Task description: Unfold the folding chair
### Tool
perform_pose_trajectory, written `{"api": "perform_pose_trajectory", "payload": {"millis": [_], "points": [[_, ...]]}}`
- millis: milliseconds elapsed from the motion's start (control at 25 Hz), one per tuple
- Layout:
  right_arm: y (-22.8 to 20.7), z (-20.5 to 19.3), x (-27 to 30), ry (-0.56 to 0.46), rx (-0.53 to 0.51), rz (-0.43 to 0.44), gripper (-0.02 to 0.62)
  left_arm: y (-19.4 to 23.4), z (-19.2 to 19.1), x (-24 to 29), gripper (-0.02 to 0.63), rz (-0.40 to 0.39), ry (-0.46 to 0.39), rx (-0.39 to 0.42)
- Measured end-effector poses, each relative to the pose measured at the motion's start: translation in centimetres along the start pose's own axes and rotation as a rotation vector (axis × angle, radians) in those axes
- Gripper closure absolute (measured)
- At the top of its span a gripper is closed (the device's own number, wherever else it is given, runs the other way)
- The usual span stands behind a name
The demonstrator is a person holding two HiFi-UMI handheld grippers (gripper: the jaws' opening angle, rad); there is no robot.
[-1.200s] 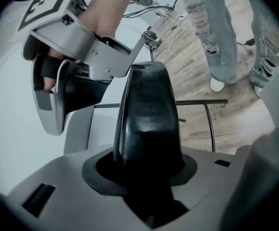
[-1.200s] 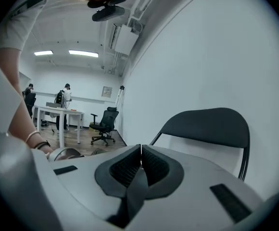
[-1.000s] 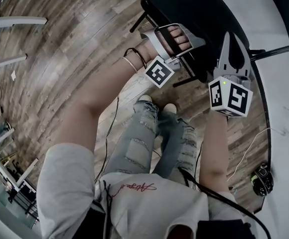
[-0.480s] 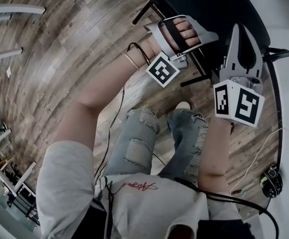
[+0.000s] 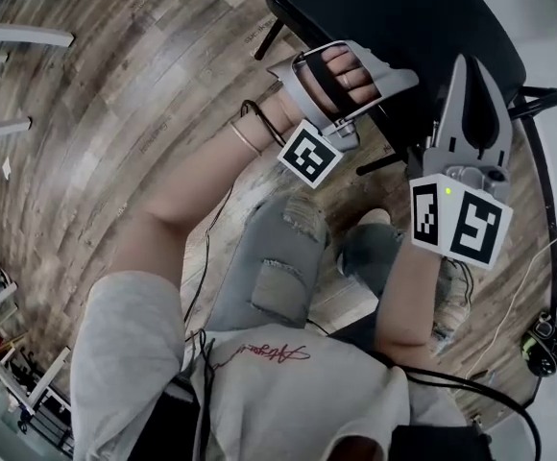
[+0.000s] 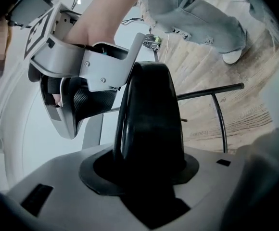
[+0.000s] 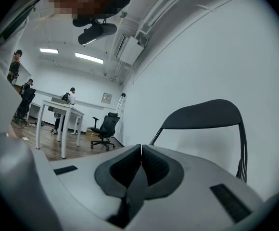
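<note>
Folding chair, black padded seat on thin black tubing [image 5: 403, 17], stood on the wood-plank floor [image 5: 134, 84] directly before us, beside the white wall [image 7: 192, 52]. The seat looked already lowered and flat, with the curved backrest [image 7: 207, 114] upright. Left claw [image 5: 392, 73] was at the seat's near edge [image 6: 149, 105]. Its jaws had just been opening and stood wide with that edge between them, apparently no longer pressing. Right claw [image 5: 473, 75] was shut on nothing, aimed toward the backrest. We judged the unfolding nearly done, with the release in hand. Next move: draw the left claw clear of the seat, then confirm the seat sat fully down.
</note>
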State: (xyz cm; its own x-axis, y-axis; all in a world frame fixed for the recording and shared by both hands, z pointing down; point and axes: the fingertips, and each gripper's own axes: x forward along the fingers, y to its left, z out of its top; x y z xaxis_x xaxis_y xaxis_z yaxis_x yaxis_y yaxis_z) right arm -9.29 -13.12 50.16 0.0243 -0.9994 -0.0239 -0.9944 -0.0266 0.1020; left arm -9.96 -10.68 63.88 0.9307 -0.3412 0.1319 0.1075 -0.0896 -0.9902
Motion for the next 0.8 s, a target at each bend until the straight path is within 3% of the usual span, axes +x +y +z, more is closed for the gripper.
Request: {"api": "perform_pose_trajectory", "payload": {"millis": [240,800], "points": [[2.3,-1.1,-1.3,-0.011,-0.044,-0.003,0.575,-1.7,0.2,-1.6,0.356,0.003,0.009,-0.003],[5.6,-3.6,-3.5,-0.064,-0.013,-0.001,0.575,-5.5,0.5,-4.4,0.339,0.029,0.025,0.0]]}}
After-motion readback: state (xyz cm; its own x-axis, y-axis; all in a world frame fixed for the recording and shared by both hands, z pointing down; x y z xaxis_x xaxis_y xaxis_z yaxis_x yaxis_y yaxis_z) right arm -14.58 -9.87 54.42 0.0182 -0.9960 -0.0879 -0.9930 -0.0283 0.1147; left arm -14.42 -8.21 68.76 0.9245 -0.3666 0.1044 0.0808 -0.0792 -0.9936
